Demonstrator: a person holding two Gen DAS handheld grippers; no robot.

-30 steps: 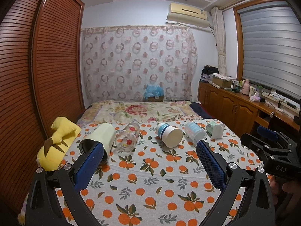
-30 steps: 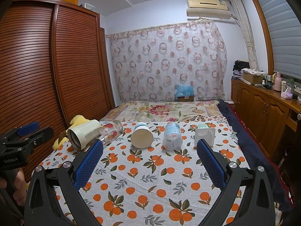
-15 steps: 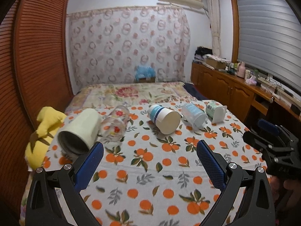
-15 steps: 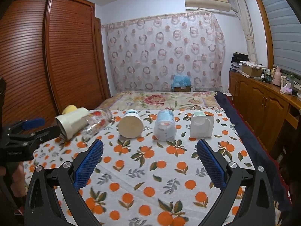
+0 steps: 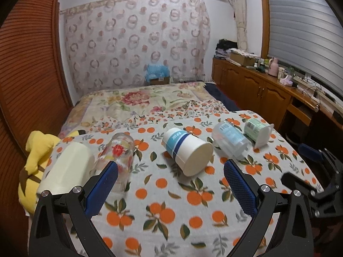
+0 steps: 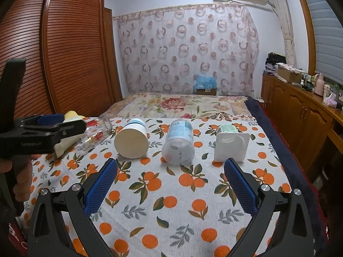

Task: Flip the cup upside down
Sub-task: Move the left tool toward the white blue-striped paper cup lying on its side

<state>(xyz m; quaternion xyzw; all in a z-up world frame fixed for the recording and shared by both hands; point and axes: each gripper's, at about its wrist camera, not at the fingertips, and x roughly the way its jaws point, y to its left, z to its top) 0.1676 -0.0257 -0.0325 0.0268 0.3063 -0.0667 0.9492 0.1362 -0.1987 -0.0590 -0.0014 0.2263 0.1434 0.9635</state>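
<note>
Lying on their sides in a row across an orange-print cloth (image 6: pixel 171 192), five cups wait to be turned over: a cream cup (image 5: pixel 68 169), a clear glass (image 5: pixel 116 158) with a red print, a white cup with a blue band (image 5: pixel 186 152), a frosted cup (image 5: pixel 230 140) with a pale blue label, and a green-labelled pot (image 5: pixel 258 131) with a square white flange. None stands mouth-down yet, so the flipping judged from this scene has not begun. The left gripper (image 5: pixel 170 180) hangs above the near part of the cloth with its blue pads spread wide and nothing between them; its view faces the gap between the glass and the banded cup, so which cup it is meant for cannot be told. The right gripper (image 6: pixel 170 177) is likewise spread wide and empty, low over the cloth, with the frosted cup straight ahead between its pads but well apart from them. Both tools sit back from the row, likely to leave room to pick a cup and line up on its wall. In the right view the left gripper shows at the far left, close to the cream cup and the glass. A yellow plush toy (image 5: pixel 36 156) lies off the cloth's left edge beside the cream cup. Rolling is the likely hazard, since every cup rests on its curved wall on soft bedding.
</note>
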